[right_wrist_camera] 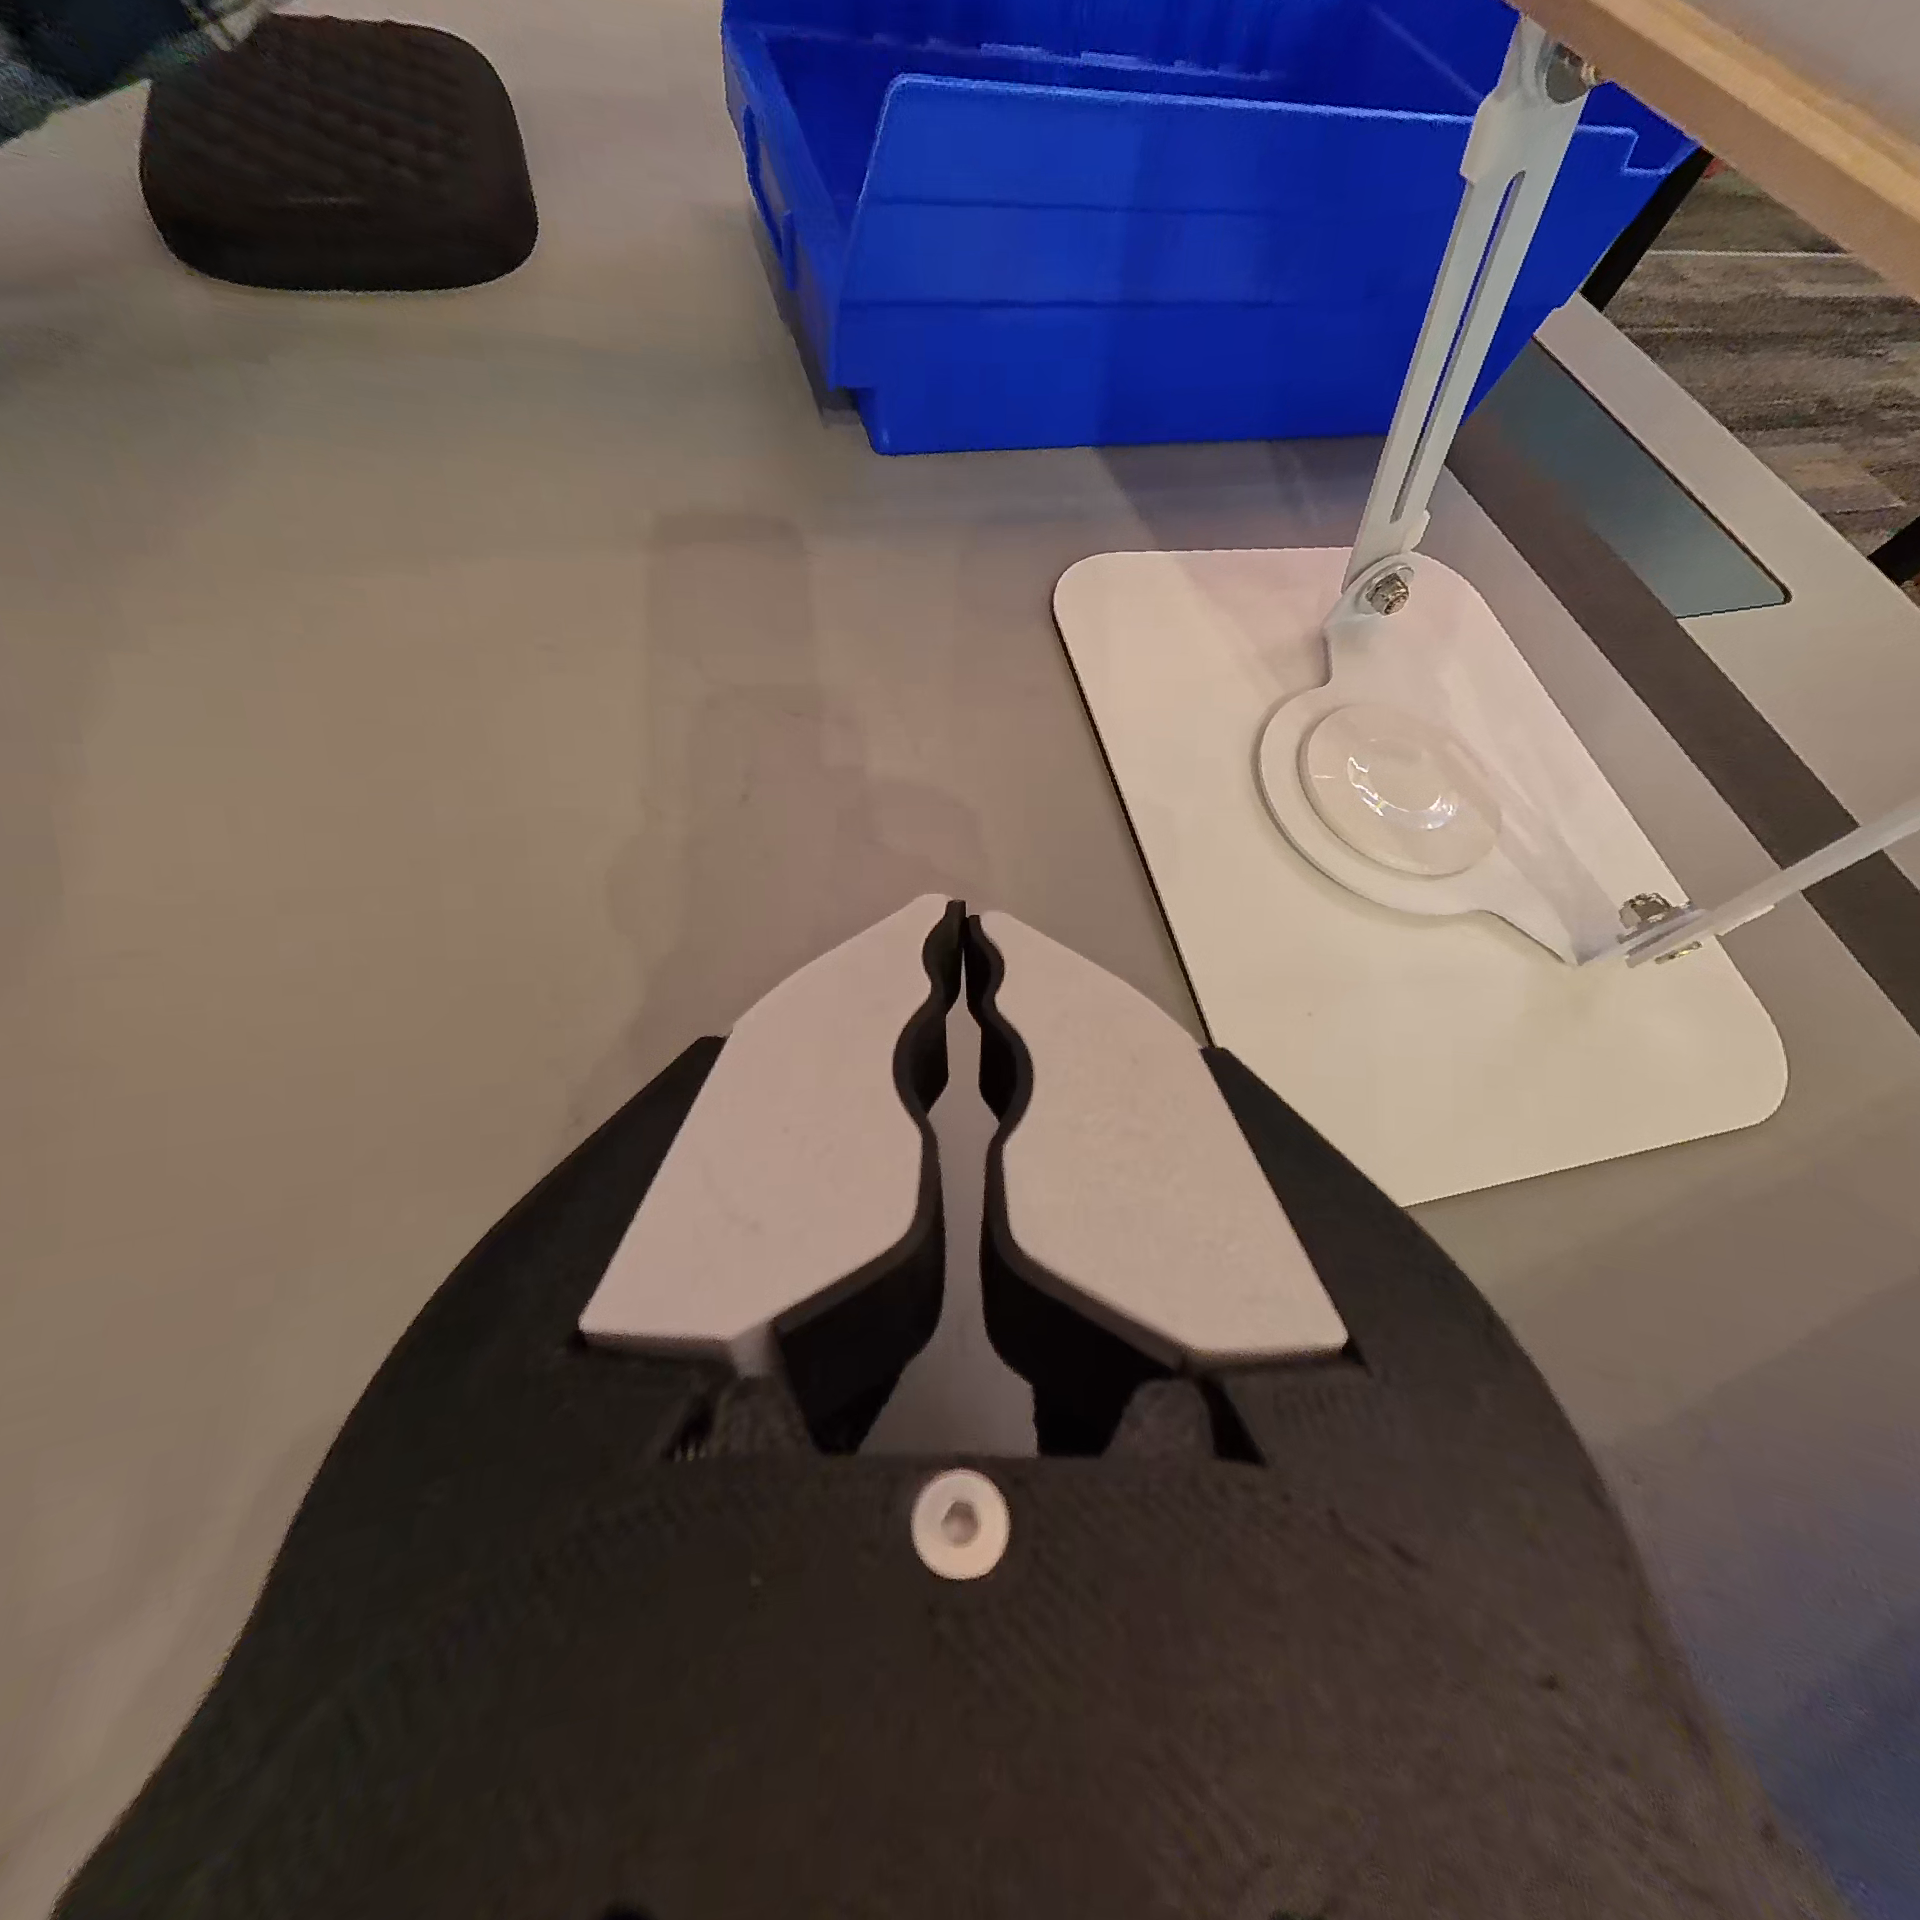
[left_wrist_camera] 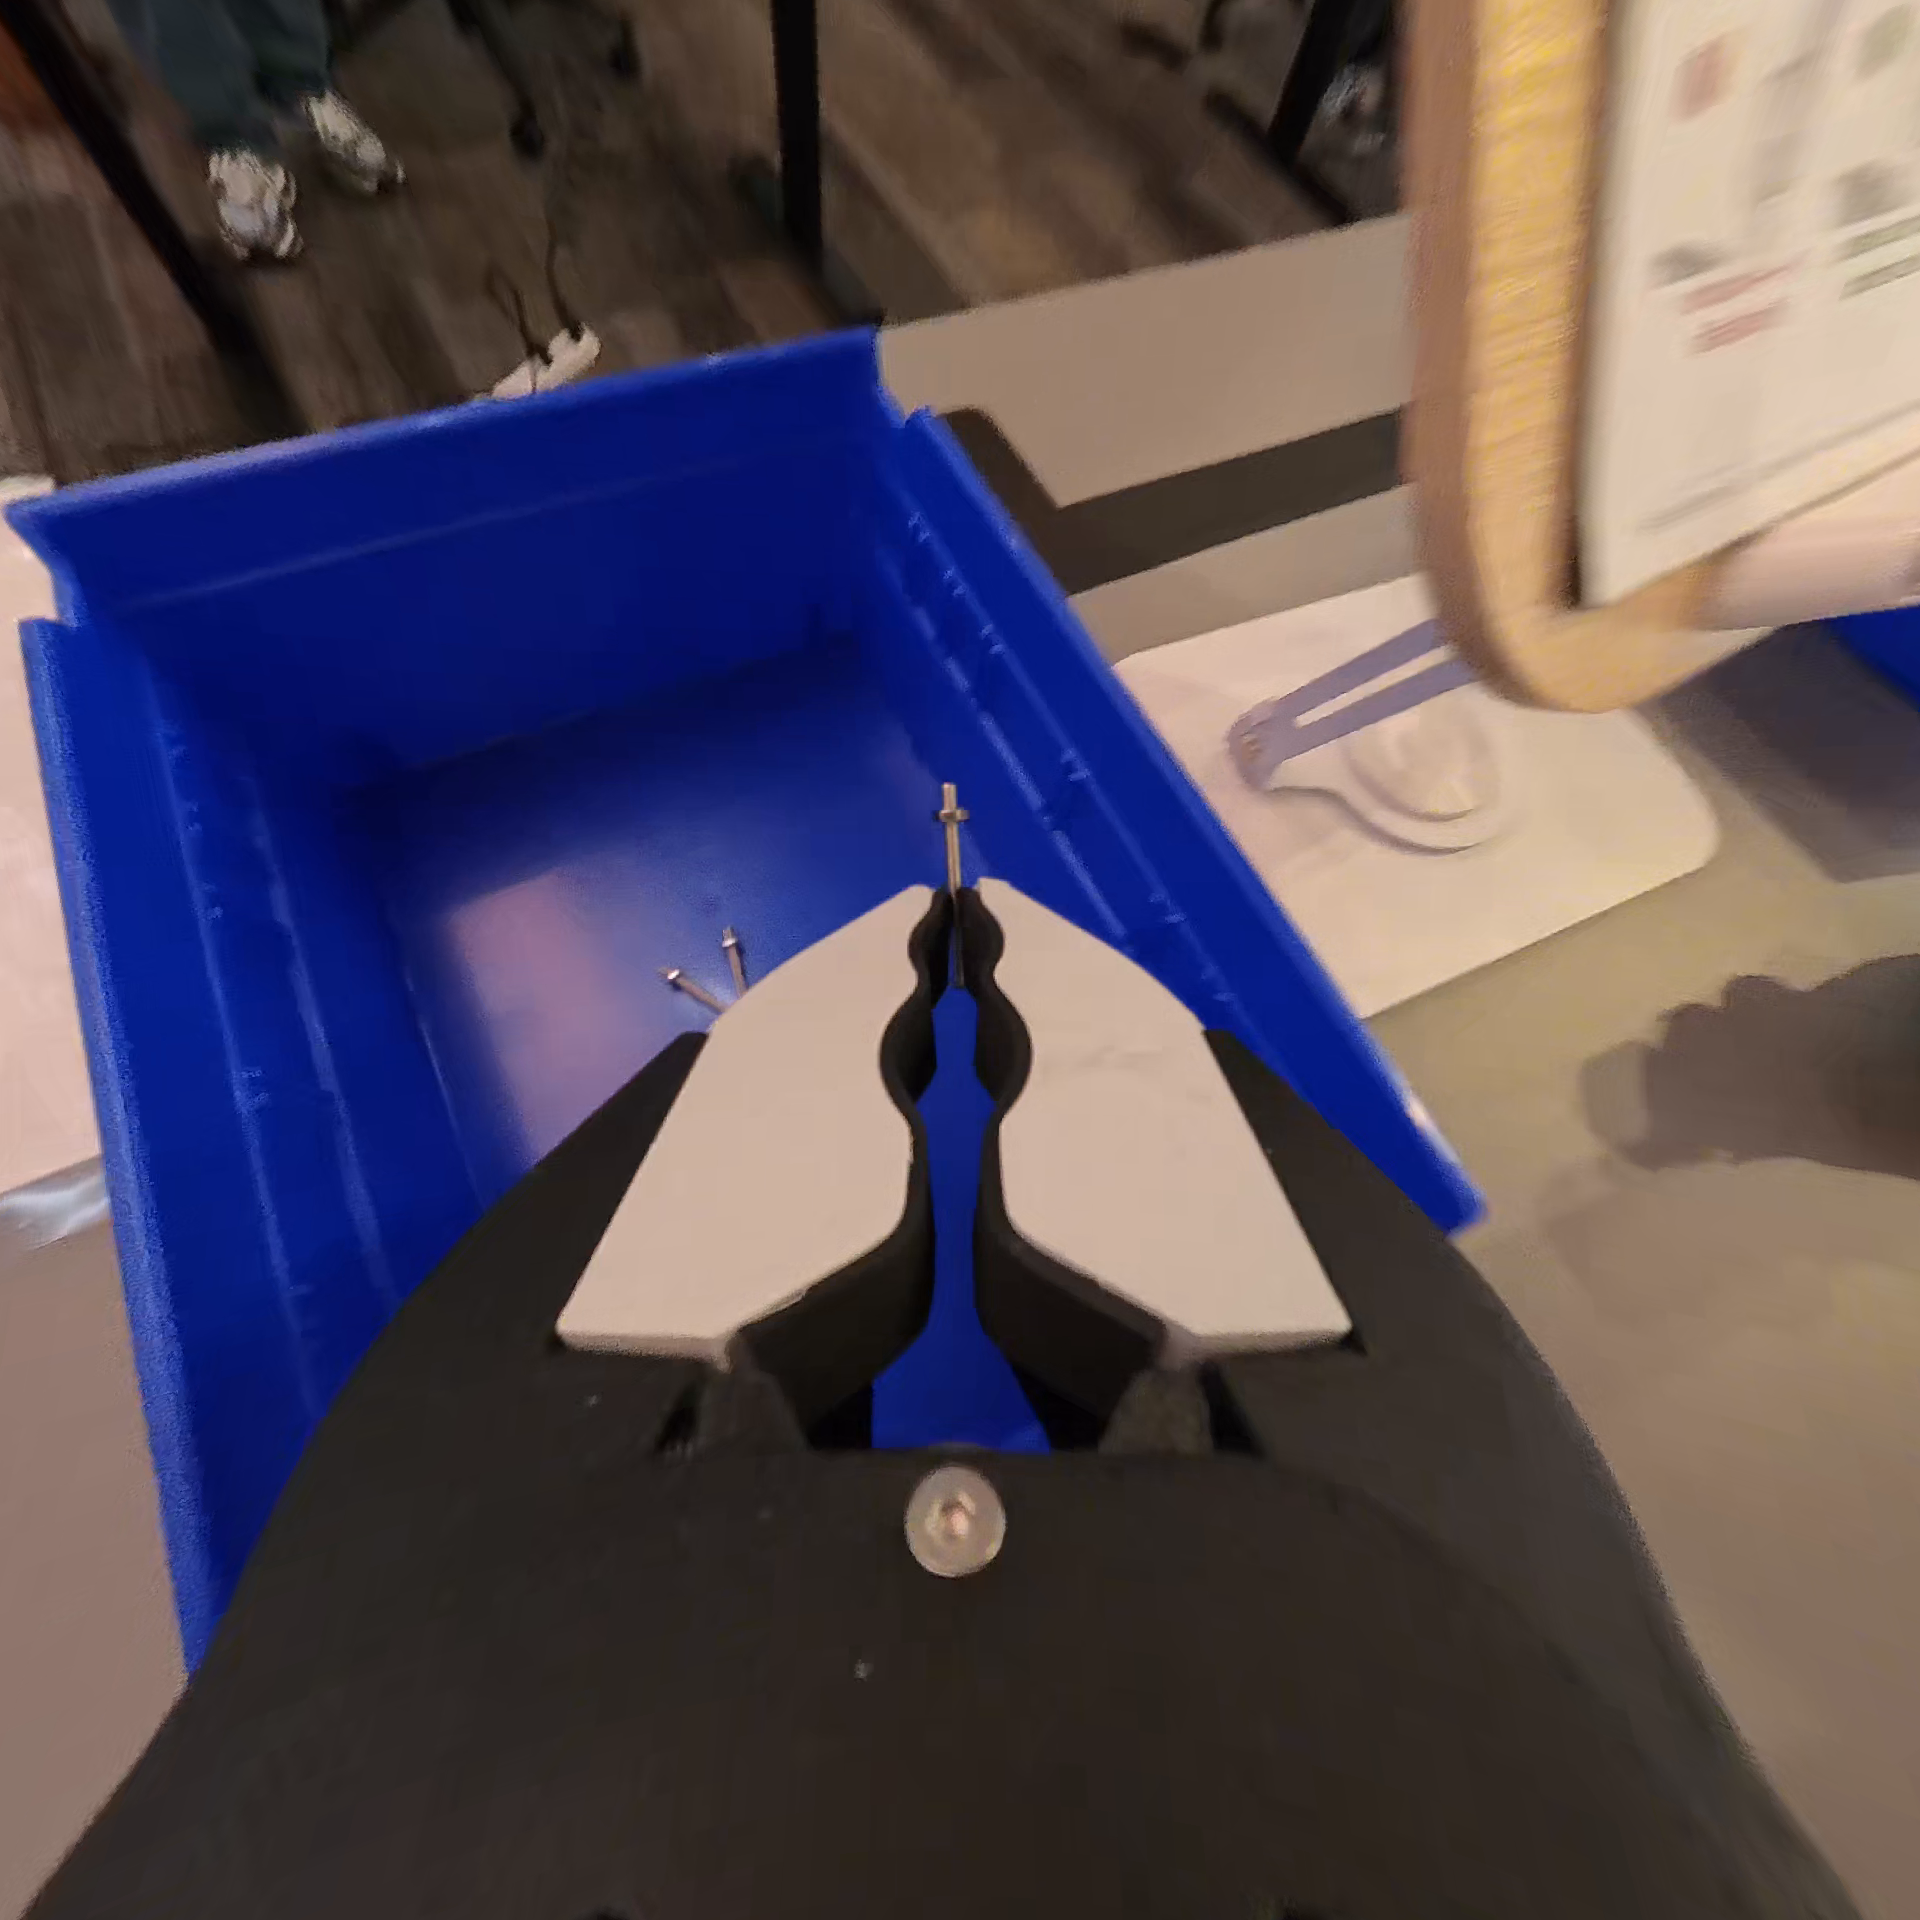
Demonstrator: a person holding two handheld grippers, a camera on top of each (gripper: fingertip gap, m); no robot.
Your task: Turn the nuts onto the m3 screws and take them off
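- A thin metal pin [left_wrist_camera: 950, 847] with a small collar near its far end is being pinched at the very tips of the left gripper [left_wrist_camera: 954, 902] — the dark pads [left_wrist_camera: 977, 935] are being pressed against its shank, the jaws all but closed; the collared end is being held out ahead of the tips, above the floor of the blue bin [left_wrist_camera: 436, 582].
- The pin is being judged light, stiff and smooth — likely to be twisted or slipped if gripped loosely; the plain shank is being reckoned the best hold.
- Two more pins [left_wrist_camera: 707, 971] are being left on the bin floor, just beside the left finger.
- The right gripper [right_wrist_camera: 962, 925] is being held fully closed on nothing, above the bare grey table [right_wrist_camera: 416, 675]; a white stand base [right_wrist_camera: 1455, 1039] is being seen just to its right, a second blue bin [right_wrist_camera: 1091, 312] farther ahead, a black pad [right_wrist_camera: 332, 156] well apart.
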